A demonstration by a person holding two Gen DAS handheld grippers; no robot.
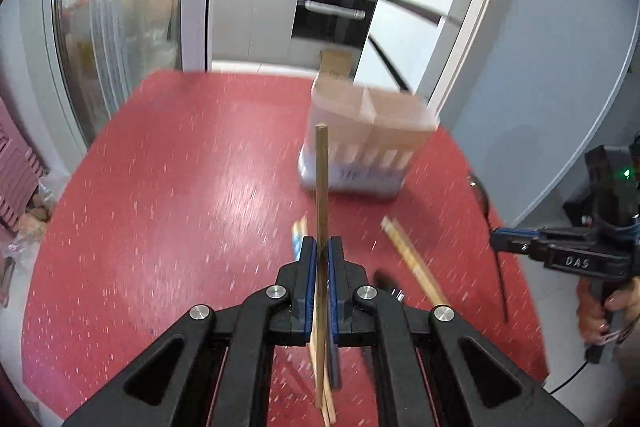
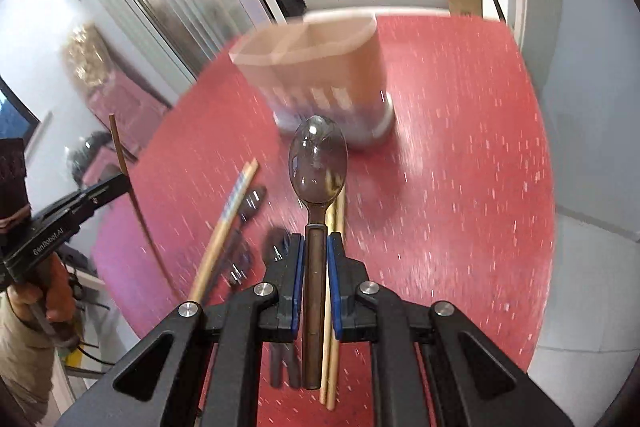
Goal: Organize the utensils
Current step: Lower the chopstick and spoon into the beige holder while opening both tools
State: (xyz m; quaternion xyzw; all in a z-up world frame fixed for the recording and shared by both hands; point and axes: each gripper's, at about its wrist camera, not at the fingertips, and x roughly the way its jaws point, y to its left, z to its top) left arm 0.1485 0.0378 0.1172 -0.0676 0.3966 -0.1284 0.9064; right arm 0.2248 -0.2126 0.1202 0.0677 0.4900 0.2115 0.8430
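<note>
My left gripper [image 1: 320, 247] is shut on a single wooden chopstick [image 1: 321, 163], which stands upright between the blue pads above the red speckled table [image 1: 180, 187]. My right gripper [image 2: 316, 251] is shut on the brown handle of a spoon [image 2: 318, 163], with the shiny bowl pointing forward. A divided tan utensil holder [image 1: 368, 143] [image 2: 316, 75] stands on the table ahead of both grippers. More chopsticks [image 1: 412, 259] [image 2: 228, 223] and dark utensils [image 2: 252, 203] lie on the table below. The two grippers see each other: the right gripper [image 1: 496, 239] and the left gripper [image 2: 116, 183].
The table's far edge meets a glass sliding door [image 1: 120, 27] and a doorway into a kitchen with an oven [image 1: 332, 15]. A cardboard box [image 1: 336, 61] sits on the floor behind the holder. A person's hands [image 1: 600, 307] [image 2: 40, 291] grip the handles.
</note>
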